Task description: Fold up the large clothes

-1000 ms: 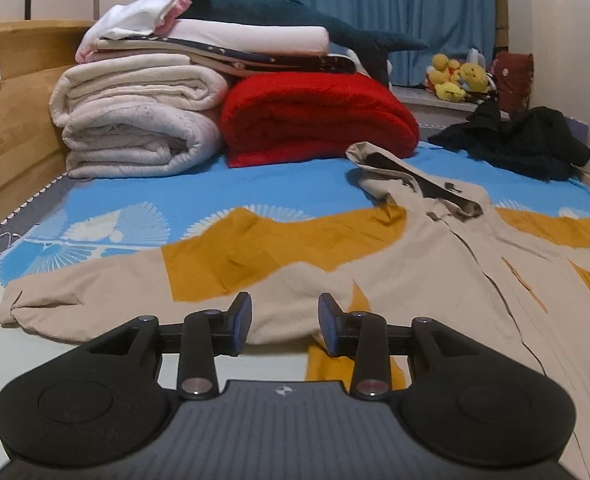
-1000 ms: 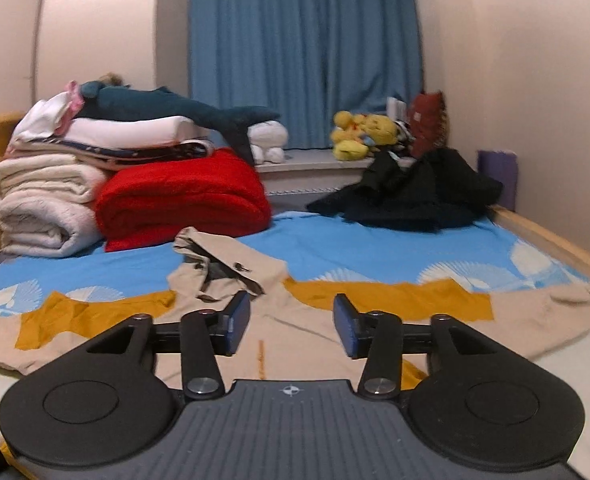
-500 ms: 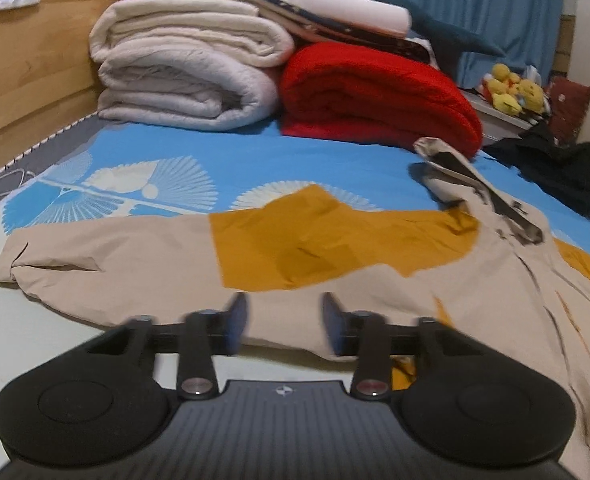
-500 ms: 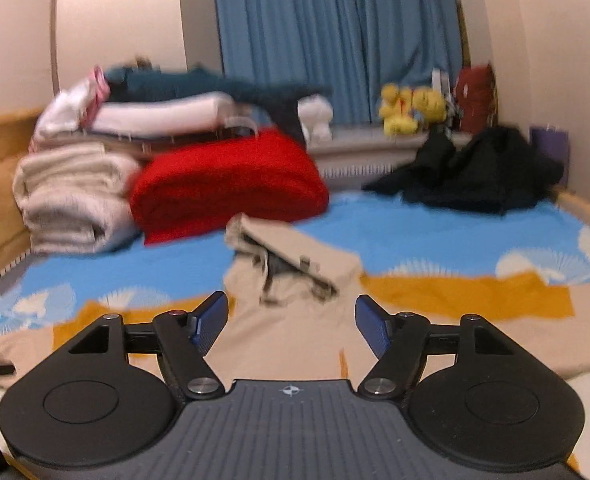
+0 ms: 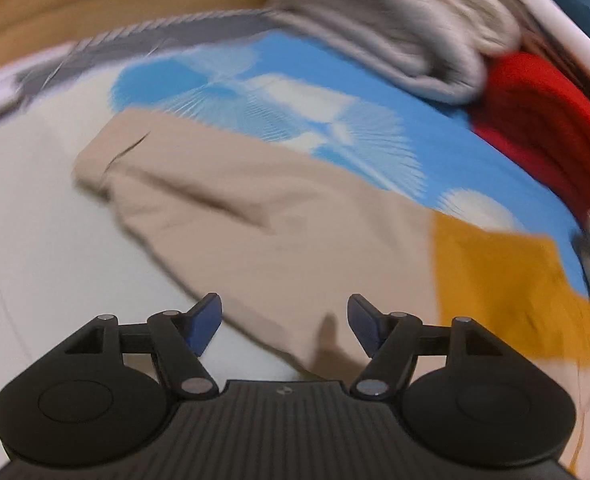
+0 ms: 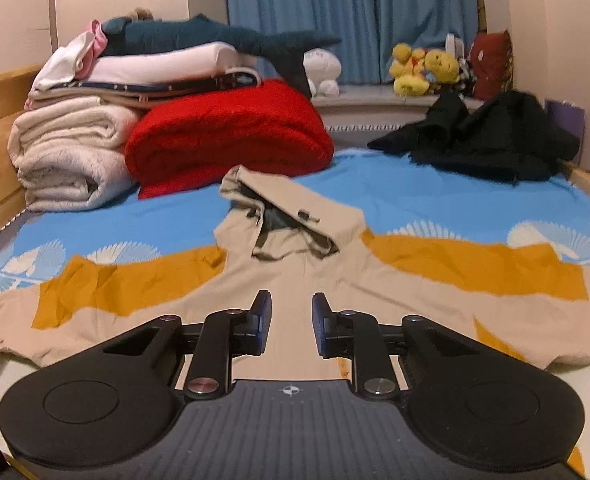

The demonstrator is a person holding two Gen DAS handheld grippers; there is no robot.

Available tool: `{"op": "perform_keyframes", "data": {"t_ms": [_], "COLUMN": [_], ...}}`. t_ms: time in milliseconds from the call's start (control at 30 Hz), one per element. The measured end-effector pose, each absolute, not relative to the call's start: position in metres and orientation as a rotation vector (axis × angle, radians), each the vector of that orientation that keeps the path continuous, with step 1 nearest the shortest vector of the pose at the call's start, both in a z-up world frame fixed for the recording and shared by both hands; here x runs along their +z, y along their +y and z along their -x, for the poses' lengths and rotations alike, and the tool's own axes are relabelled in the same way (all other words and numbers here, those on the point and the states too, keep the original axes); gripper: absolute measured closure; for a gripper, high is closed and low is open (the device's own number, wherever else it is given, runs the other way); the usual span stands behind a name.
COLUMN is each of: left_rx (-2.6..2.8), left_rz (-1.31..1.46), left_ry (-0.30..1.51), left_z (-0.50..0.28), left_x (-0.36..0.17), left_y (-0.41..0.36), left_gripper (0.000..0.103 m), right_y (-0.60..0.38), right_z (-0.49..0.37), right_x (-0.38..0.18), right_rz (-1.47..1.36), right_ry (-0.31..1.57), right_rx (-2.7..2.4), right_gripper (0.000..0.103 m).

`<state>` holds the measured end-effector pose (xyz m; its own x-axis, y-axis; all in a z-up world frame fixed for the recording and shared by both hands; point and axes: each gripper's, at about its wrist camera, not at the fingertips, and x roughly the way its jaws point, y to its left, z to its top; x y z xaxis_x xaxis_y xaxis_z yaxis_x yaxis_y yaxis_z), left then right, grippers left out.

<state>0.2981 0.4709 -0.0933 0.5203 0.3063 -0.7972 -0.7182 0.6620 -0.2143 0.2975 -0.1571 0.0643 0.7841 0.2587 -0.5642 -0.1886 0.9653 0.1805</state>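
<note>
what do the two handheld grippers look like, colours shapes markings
Both look alike. The left gripper and right gripper each have a matte black body with a ribbed centre plate bearing a small round crosshair mark, flanked by two large round black housings. Black linkage arms with silver pivot screws carry two flat fingers with dark blue pads. No cables, hands or sleeves show.

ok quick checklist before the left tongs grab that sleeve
1. Left tongs open, just been widening, nothing between them: ok.
2. Beige sleeve lies flat ahead of them: ok.
3. Cuff end clear of the grey blanket: ok.
4. Left view sharp enough to aim: not ok, blurred.
5. Right tongs free of cloth, just been narrowing: ok.
6. Jacket spread, hood up top: ok.
</note>
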Motion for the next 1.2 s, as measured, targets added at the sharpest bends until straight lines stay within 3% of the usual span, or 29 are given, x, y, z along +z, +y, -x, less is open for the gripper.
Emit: {"op": "perform_keyframes", "data": {"t_ms": [67, 133, 167, 200, 233, 367, 533, 633, 700, 733, 800, 900, 967, 1100, 1200], "left_rx": [0.697, 0.74, 0.764, 0.784, 0.801, 0.759, 0.314, -0.006, -0.19, -0.251, -0.255, -0.086, -0.028, 0.057, 0.176], "left_rz": [0.654, 0.653, 0.635, 0.633, 0.631, 0.294, 0.203, 0.2, 0.205, 0.206, 0.235, 0.265, 0.286, 0.316, 0.243], "left_ry": [0.803, 0.776, 0.77, 0.757, 0.73, 0.567, 0.39, 0.433, 0.516, 0.555, 0.631, 0.739, 0.739, 0.685, 0.818], "left_z": [-0.295, -0.293, -0.293, -0.292, -0.291, -0.314, -0.33, -0.331, -0.33, -0.328, -0.319, -0.306, -0.292, -0.269, -0.3], "left_x": [-0.102, -0.103, -0.102, -0.099, -0.093, -0.025, 0.059, 0.073, 0.069, 0.066, 0.068, 0.08, 0.092, 0.089, 0.066], "left_y": [0.486, 0.491, 0.49, 0.491, 0.488, 0.424, 0.283, 0.193, 0.146, 0.131, 0.121, 0.138, 0.152, 0.175, 0.181], "left_gripper": [0.033, 0.057, 0.09, 0.1, 0.102, 0.103, 0.103, 0.101, 0.085, 0.081, 0.075, 0.075, 0.073, 0.059, 0.061], "right_y": [-0.155, -0.156, -0.157, -0.157, -0.159, -0.164, -0.171, -0.176, -0.18, -0.182, -0.185, -0.19, -0.191, -0.18, -0.167], "right_z": [-0.298, -0.299, -0.299, -0.3, -0.301, -0.303, -0.303, -0.306, -0.308, -0.31, -0.313, -0.317, -0.319, -0.318, -0.316], "right_x": [0.062, 0.061, 0.06, 0.06, 0.059, 0.058, 0.06, 0.056, 0.053, 0.052, 0.05, 0.047, 0.046, 0.047, 0.046], "right_rz": [-0.114, -0.115, -0.114, -0.116, -0.12, -0.145, -0.154, -0.171, -0.189, -0.2, -0.226, -0.286, -0.331, -0.342, -0.327], "right_ry": [0.638, 0.647, 0.654, 0.662, 0.667, 0.691, 0.694, 0.724, 0.743, 0.756, 0.775, 0.805, 0.822, 0.822, 0.824], "right_rx": [0.252, 0.255, 0.252, 0.25, 0.247, 0.237, 0.226, 0.213, 0.199, 0.197, 0.202, 0.215, 0.223, 0.254, 0.302], "right_gripper": [0.078, 0.078, 0.078, 0.078, 0.078, 0.079, 0.086, 0.086, 0.085, 0.085, 0.083, 0.08, 0.08, 0.08, 0.08]}}
